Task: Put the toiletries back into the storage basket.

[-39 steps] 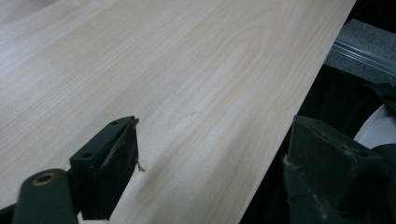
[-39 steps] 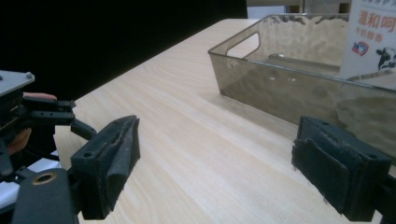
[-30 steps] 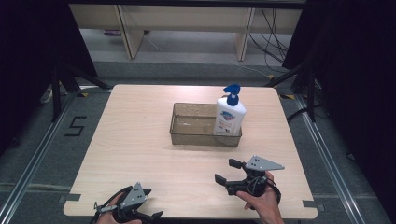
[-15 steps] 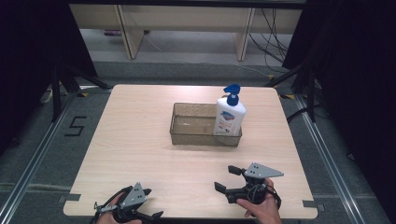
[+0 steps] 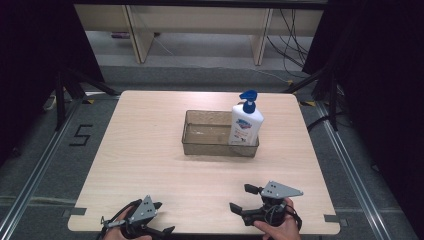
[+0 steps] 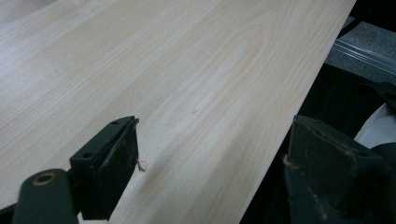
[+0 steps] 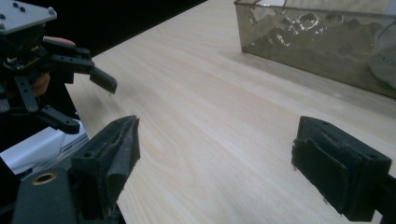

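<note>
The bottle (image 5: 246,123) stands in the tray's (image 5: 200,148) right end, mid-table (image 5: 150,130).

Each hand-held gripper, the left hand-held gripper (image 5: 159,219) and the right hand-held gripper (image 5: 244,198), is black, with two blocky padded jaws, a round pivot hole, and a grey three-cornered, screw-dotted top plate.

Right tongs (image 7: 215,161): jaws wide apart, nothing between them, low over the wood counter (image 7: 210,93). Clear plastic bin (image 7: 317,42) sits ahead at top right, well apart from the jaws. Left tongs (image 7: 88,98) at far left by the counter edge, jaws parted.
</note>
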Action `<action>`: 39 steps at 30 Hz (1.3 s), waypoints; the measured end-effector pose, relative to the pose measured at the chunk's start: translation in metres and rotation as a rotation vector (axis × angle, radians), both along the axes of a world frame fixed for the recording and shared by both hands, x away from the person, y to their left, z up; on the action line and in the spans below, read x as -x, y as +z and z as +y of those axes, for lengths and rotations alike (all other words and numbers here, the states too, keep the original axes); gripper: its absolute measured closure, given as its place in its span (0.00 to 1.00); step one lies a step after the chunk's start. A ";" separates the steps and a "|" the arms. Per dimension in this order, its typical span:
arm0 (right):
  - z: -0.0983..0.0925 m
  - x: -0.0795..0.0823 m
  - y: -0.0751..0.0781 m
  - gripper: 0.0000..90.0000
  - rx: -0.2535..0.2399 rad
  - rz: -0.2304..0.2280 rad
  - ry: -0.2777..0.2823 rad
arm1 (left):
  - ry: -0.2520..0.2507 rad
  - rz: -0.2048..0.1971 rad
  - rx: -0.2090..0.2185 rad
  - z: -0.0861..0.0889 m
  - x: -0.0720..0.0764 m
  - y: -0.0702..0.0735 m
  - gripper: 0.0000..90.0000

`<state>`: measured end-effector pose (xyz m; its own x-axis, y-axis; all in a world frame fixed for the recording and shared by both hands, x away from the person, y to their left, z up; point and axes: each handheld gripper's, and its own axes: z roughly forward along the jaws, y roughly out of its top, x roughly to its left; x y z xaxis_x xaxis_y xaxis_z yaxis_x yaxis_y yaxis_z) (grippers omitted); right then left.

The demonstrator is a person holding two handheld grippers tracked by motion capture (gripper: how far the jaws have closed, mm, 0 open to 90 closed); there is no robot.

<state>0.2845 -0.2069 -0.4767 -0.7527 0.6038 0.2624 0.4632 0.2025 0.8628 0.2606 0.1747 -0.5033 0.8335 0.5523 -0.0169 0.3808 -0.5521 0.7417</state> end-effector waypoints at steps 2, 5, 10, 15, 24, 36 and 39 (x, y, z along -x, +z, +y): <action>0.000 0.000 -0.004 0.17 0.002 -0.020 0.011 | 0.001 -0.001 0.000 0.000 0.000 0.000 0.18; -0.001 0.001 -0.005 0.17 0.011 -0.018 0.010 | 0.000 0.000 0.000 0.000 0.000 0.000 0.18; -0.005 0.004 -0.006 0.17 0.015 -0.014 0.010 | 0.000 0.000 0.000 0.000 0.000 0.000 0.18; -0.010 0.007 -0.008 0.17 0.027 -0.011 0.001 | 0.001 0.003 0.012 -0.001 0.001 0.000 0.18; -0.016 0.015 -0.010 0.17 0.039 0.042 -0.016 | 0.014 0.016 0.020 -0.001 0.001 -0.001 0.18; -0.021 0.023 -0.013 0.17 0.056 0.015 -0.008 | 0.000 -0.005 0.000 0.000 -0.001 0.000 0.18; -0.023 0.026 -0.012 0.17 0.060 0.019 -0.008 | 0.004 -0.006 -0.005 0.000 -0.001 0.000 0.18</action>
<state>0.2581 -0.2298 -0.4889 -0.7428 0.6249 0.2403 0.4816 0.2494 0.8402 0.2614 0.1748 -0.5037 0.8315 0.5555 -0.0085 0.3781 -0.5547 0.7412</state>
